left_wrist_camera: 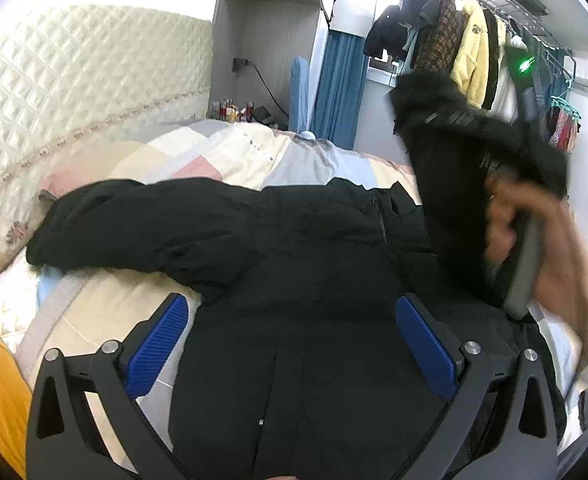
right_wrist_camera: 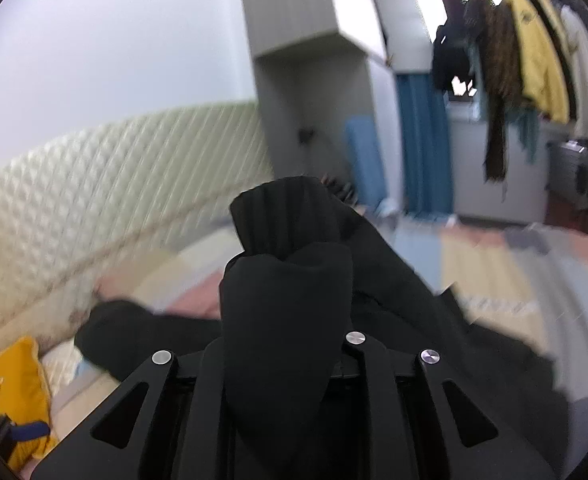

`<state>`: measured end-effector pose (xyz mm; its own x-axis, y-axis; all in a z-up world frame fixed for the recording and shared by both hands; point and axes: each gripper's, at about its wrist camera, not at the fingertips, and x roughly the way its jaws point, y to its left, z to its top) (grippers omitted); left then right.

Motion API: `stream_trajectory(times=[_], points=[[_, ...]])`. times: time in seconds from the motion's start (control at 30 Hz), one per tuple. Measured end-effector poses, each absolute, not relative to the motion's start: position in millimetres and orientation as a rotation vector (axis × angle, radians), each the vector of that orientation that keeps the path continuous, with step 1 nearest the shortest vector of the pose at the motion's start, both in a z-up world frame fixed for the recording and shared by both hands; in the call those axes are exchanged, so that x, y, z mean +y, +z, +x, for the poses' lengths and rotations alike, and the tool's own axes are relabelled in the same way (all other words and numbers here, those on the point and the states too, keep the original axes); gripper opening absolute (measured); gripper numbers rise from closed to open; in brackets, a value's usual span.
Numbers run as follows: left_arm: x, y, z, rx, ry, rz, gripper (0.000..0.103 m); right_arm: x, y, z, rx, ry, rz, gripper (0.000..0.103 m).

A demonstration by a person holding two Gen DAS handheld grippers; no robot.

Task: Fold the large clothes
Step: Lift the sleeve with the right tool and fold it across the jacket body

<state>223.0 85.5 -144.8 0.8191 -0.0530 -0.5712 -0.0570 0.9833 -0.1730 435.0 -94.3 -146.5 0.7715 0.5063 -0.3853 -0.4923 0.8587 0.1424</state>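
Black coat (left_wrist_camera: 294, 240) lying on pastel patchwork bedspread (left_wrist_camera: 254, 156); cream quilted headboard (left_wrist_camera: 74, 80) behind; blue-padded left claw (left_wrist_camera: 294, 348) showing.

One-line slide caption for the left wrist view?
Open left gripper hovers over black coat on the bed while the right gripper lifts one sleeve.

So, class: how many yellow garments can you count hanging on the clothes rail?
1 for certain: a yellow jacket on the rail at upper right, between a brown patterned coat and white clothing. The blurred right wrist view hints at a second yellow piece behind it; others may be hidden.
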Motion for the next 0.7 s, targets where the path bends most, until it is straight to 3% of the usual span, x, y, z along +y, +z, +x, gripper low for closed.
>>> stream_trajectory(times=[0.3, 0.53, 0.57, 0.67, 0.7], points=[[86, -159, 234, 0.637, -0.006, -0.221, 0.103, -43, -266, 452, 0.675, 0.594, -0.022, 0.016], [97, -166, 240, 0.651, 0.009, -0.270, 0.103, -38, -274, 453, 0.735, 0.634, -0.060, 0.021], [97, -167, 241, 0.653, 0.004, -0.278, 0.103, -38, -269, 450, 0.741, 0.652, -0.068, 0.026], [95, -167, 242, 0.657, -0.013, -0.291, 0.103, -40, -254, 439, 0.728, 0.715, -0.066, 0.068], [93, -167, 242, 0.656, -0.013, -0.286, 0.103, -42, -245, 432, 0.701, 0.728, -0.075, 0.071]])
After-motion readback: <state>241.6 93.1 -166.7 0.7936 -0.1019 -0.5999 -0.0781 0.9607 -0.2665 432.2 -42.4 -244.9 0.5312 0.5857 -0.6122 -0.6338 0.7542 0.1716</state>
